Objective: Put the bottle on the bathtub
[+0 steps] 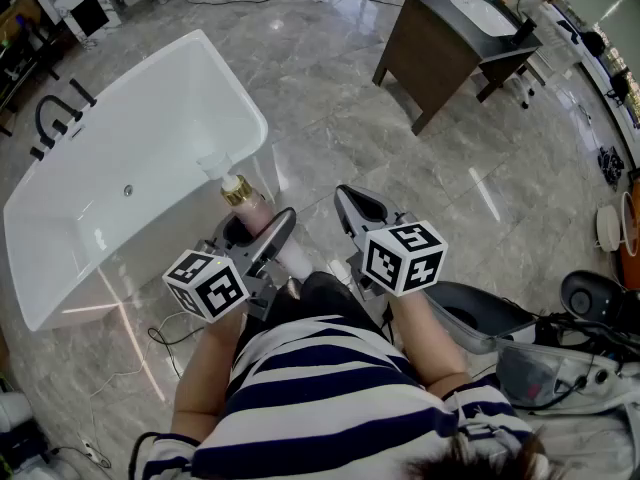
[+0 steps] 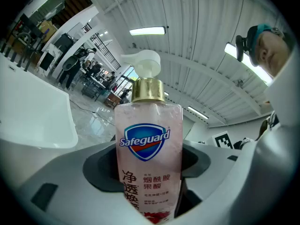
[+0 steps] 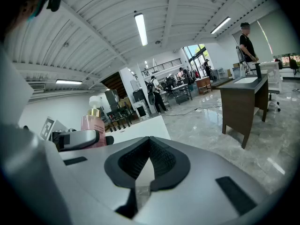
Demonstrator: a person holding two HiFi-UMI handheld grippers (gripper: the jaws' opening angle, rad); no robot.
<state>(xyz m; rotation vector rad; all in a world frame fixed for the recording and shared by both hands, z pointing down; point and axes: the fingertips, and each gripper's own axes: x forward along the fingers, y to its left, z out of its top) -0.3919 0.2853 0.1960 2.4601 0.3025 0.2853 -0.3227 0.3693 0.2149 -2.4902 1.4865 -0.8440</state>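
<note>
Upper left to centre: white bathtub [image 1: 150, 138] on marble floor [image 1: 330, 118]. Centre: left gripper [image 1: 262, 224], jaws spread wide, pinching pink pump bottle [image 1: 252, 206] by its body; bottle off tub, held over floor just beside tub's near corner, gold collar toward tub. Right of centre: right gripper [image 1: 358, 208], jaws pressed together, nothing between. Upper right: dark vanity cabinet [image 1: 440, 48].
</note>
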